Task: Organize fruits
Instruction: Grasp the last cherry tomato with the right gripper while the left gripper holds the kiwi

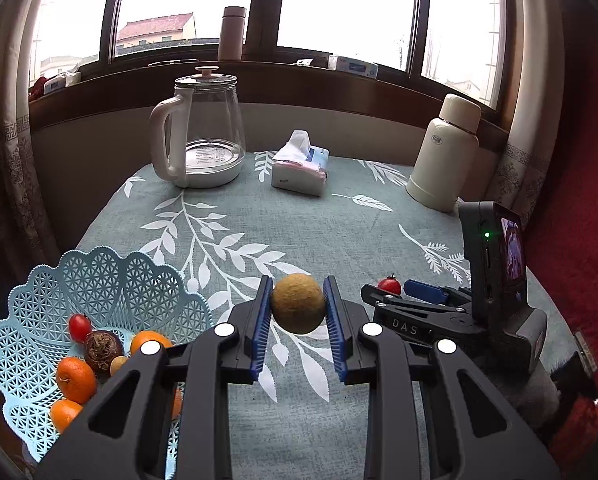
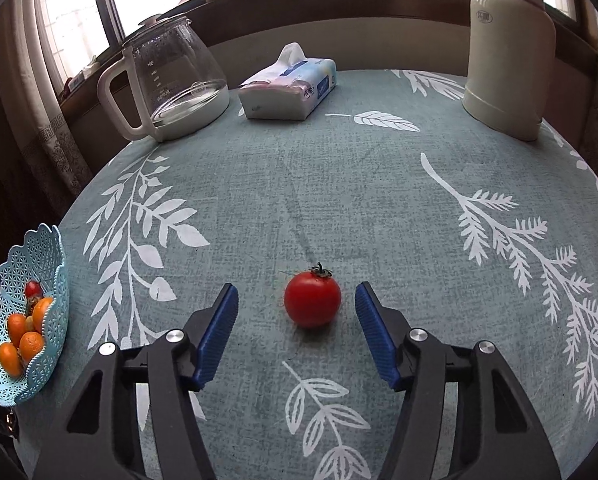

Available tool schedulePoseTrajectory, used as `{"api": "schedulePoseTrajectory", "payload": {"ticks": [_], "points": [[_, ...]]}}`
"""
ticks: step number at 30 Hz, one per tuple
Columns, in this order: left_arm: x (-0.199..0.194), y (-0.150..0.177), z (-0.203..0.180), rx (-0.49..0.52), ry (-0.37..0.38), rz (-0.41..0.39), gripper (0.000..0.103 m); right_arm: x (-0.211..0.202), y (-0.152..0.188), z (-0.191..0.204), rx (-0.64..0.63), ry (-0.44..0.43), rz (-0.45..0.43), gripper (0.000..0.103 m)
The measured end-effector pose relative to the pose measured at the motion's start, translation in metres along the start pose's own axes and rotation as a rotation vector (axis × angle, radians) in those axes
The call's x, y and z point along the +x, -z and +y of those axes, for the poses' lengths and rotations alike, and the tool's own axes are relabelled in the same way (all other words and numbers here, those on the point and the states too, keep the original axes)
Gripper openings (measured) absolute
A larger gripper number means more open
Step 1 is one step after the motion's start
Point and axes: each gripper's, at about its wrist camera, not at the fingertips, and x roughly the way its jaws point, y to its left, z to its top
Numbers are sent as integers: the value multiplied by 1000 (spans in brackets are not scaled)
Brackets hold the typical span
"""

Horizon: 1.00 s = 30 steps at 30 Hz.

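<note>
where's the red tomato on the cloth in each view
Left wrist: the tomato sits right of centre, beyond the right gripper, which is seen from the side.
Right wrist: the tomato sits low at centre, between the open fingers, untouched.
Shared landmark: the tissue pack, far behind it in both.

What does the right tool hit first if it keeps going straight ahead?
The cherry tomato. It sits on the tablecloth centred between the open blue pads of the right tool, just ahead. Past it the cloth looks free up to the tissue pack; depth is approximate.
</note>
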Motion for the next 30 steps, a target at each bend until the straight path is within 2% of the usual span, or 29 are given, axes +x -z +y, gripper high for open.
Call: {"api": "schedulePoseTrajectory", "payload": {"ticks": [5,9,12,20,30], "points": [[0,0,1,-2,0,0,26,5,-1,-5,18,6,16,51],[0,0,1,-2,-2,2,26,7,-1,-7,28,34,17,36],[1,0,1,-1,-2,2,26,6,-1,-9,34,26,13,30],[1,1,1,-4,-3,2,26,-3,3,-8,24,42,-13,29],[-5,-2,11,-14,-28,-19,26,-44,10,9,-19,65,-120,29]]}}
